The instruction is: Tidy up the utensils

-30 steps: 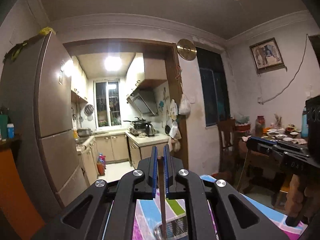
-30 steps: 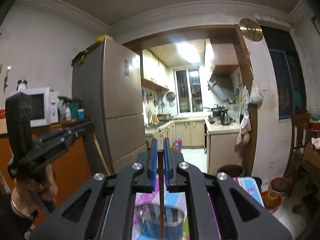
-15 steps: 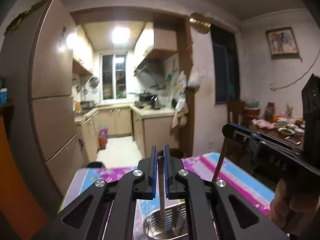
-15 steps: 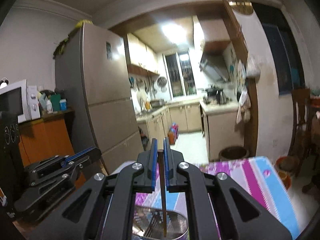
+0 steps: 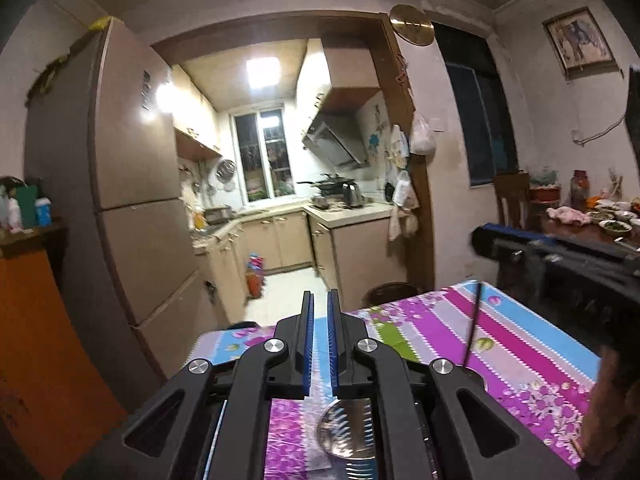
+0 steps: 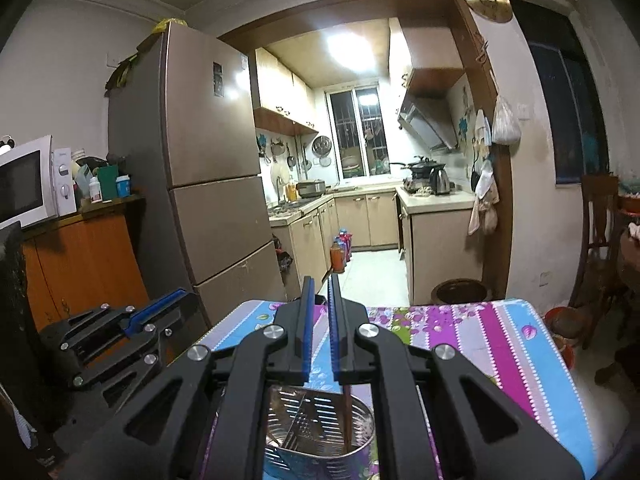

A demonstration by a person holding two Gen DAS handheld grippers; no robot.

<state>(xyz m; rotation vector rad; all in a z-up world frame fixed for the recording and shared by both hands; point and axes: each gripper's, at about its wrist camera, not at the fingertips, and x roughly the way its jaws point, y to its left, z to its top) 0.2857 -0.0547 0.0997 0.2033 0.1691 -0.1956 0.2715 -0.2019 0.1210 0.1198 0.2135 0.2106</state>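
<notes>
A perforated steel utensil holder (image 6: 320,428) stands on the flowered tablecloth (image 6: 500,344), directly under my right gripper (image 6: 319,288). A brown chopstick (image 6: 346,412) stands in the holder's right compartment. My right gripper is open a little and empty. My left gripper (image 5: 319,304) is open a little and empty above the holder (image 5: 348,428). In the left wrist view a dark chopstick (image 5: 472,320) stands up to the right, its lower end hidden behind the gripper, and the right gripper (image 5: 560,256) is at the right edge. The left gripper (image 6: 120,332) shows at the left of the right wrist view.
A tall fridge (image 6: 208,160) and an orange cabinet (image 6: 80,264) with a microwave (image 6: 24,184) stand to the left. The kitchen doorway (image 6: 368,200) lies ahead. A dining table with dishes (image 5: 592,220) and a chair (image 5: 512,196) are at the right.
Both grippers have let go of their chopsticks, which now stand in the holder. Both sets of jaws have opened slightly, and both views have tilted down toward the table.
</notes>
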